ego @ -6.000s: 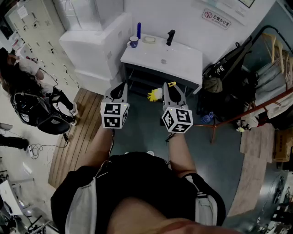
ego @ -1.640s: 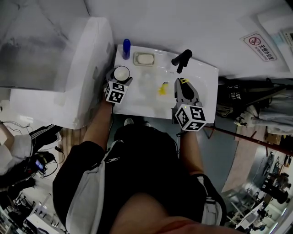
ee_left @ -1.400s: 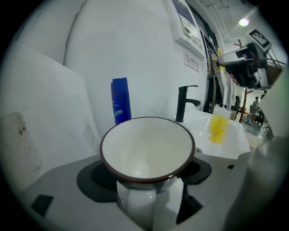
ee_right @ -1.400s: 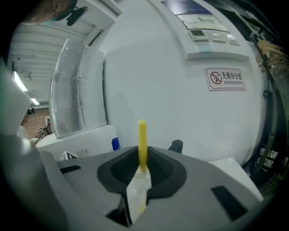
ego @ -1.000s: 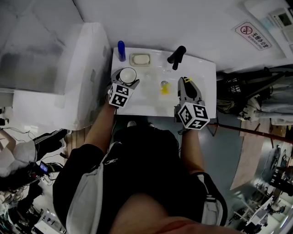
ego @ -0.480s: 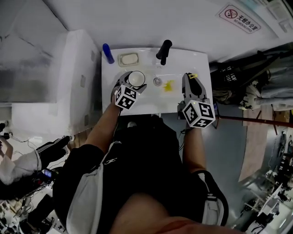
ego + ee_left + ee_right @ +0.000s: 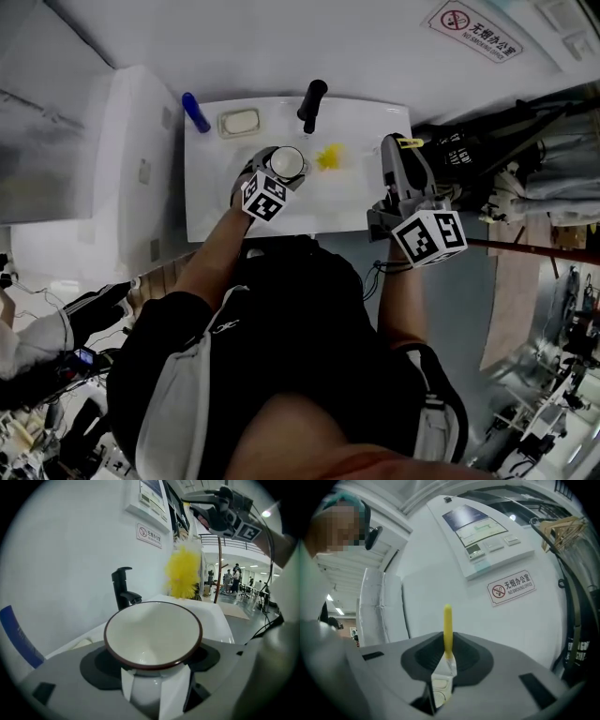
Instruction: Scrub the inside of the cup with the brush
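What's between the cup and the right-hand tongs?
In the head view, the head of the yellow brush hangs between the cup and the right tongs, over the white basin.

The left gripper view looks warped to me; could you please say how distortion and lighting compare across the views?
Left gripper view: fisheye with black corners, cup sharp, glare spots in the far hall. Right gripper view: same fisheye, sign bowed, brush handle sharp. Head view: dim, sink brightest.

I wear a black short-sleeved top point(image 7: 281, 356) with pale grey side panels. My left gripper point(image 7: 278, 171) and right gripper point(image 7: 400, 145) are grey, each with a white cube point(image 7: 429, 237) of black square markers.
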Tool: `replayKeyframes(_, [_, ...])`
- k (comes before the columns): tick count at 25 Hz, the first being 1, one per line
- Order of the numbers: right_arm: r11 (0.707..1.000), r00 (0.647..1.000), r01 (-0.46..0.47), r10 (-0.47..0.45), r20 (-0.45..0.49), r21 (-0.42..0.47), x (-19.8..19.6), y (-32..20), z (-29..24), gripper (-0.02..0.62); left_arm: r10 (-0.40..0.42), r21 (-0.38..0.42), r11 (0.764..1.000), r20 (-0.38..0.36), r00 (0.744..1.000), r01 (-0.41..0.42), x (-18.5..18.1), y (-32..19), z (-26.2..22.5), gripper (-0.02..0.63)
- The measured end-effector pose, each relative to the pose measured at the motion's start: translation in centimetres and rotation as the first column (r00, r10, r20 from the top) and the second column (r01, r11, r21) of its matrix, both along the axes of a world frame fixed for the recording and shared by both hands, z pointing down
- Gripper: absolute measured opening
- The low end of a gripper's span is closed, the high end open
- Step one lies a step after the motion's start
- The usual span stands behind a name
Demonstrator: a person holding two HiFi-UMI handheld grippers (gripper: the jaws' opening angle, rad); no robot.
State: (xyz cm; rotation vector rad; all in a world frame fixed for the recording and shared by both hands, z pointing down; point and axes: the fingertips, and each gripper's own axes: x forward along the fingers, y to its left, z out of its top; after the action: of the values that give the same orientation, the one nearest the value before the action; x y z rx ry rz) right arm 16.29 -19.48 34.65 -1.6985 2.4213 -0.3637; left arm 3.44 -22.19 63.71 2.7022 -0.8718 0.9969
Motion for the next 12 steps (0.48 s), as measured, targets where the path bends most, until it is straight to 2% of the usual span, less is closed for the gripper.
replayKeyframes(8, [0.99,0.989,0.127,-0.132,0.071,0.067,-1.2,-0.5,-3.3,0.055,0.04,-0.001,0.999,0.047,0.998,-0.04,2.0,-0.2,0.9,0.39])
replayKeyframes(12, [0.979,0.979,0.195,-0.198,0.049,0.053,-3.3,-1.0,-2.1,0.055,0.055,0.0,0.998,0.044,0.998,-0.055,2.6,-0.1,0.8,0.39])
